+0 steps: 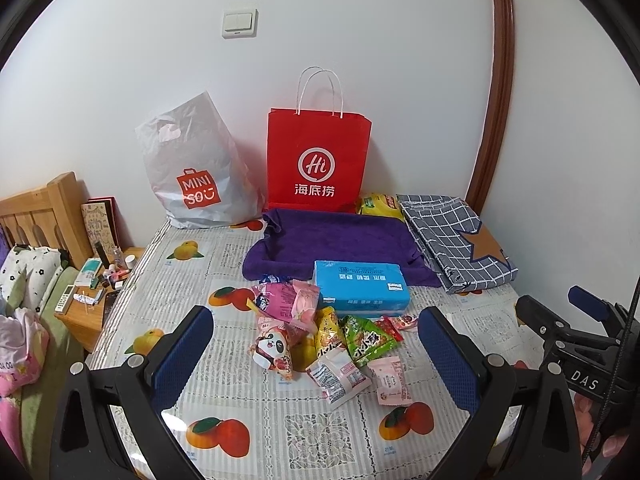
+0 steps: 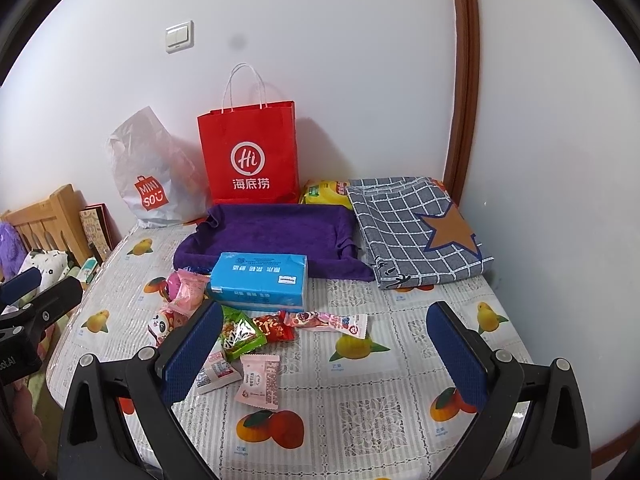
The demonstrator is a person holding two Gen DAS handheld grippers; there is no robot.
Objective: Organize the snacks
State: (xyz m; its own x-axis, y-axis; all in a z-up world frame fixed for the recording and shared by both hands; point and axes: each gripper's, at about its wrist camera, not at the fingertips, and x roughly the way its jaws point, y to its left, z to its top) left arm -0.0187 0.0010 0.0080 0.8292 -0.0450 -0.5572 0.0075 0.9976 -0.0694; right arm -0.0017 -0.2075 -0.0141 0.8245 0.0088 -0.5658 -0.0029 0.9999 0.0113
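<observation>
A pile of several small snack packets lies on the fruit-print tablecloth, among them a green packet, a panda packet and a pink packet. My left gripper hovers open just before the pile, holding nothing. In the right wrist view the same packets sit at the left, partly hidden by the left finger. My right gripper is open and empty over bare cloth, right of the pile. A purple cloth tray lies behind a blue tissue pack.
A red paper bag and a white plastic bag lean on the wall behind. A yellow packet and a folded checked cloth lie at the back right. A cluttered wooden nightstand and bed stand left of the table.
</observation>
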